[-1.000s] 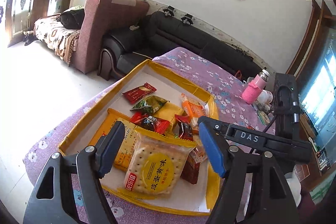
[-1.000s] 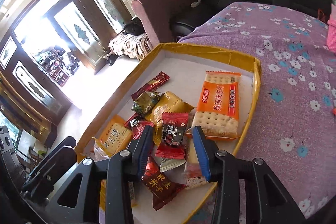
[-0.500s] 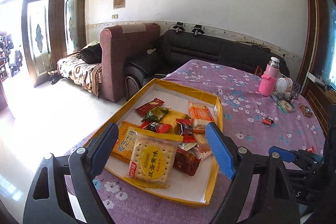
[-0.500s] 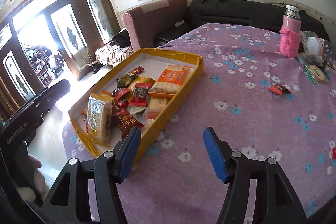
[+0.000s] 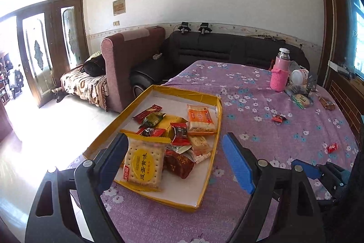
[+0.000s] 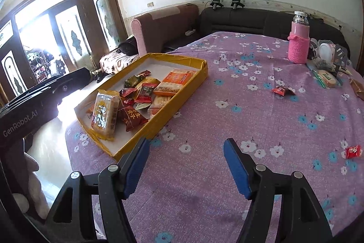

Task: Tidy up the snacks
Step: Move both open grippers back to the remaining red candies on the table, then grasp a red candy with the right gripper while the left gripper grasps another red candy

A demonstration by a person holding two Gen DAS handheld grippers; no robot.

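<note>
Yellow cardboard tray (image 6: 186, 88) holding wrapped snacks; left tongs (image 5: 175, 162) standing wide, right tongs (image 6: 186, 166) opening, gripping nothing.

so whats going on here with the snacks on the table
A person with a two-finger gripper in each hand is sorting snacks into a shallow yellow cardboard tray on a purple flowered tablecloth. The tray already holds cracker packs and small wrapped sweets. Neither gripper holds anything: the left gripper is open over the tray's near end, and the right gripper is opening above bare cloth. Two small red wrapped sweets lie loose on the cloth outside the tray.
</note>
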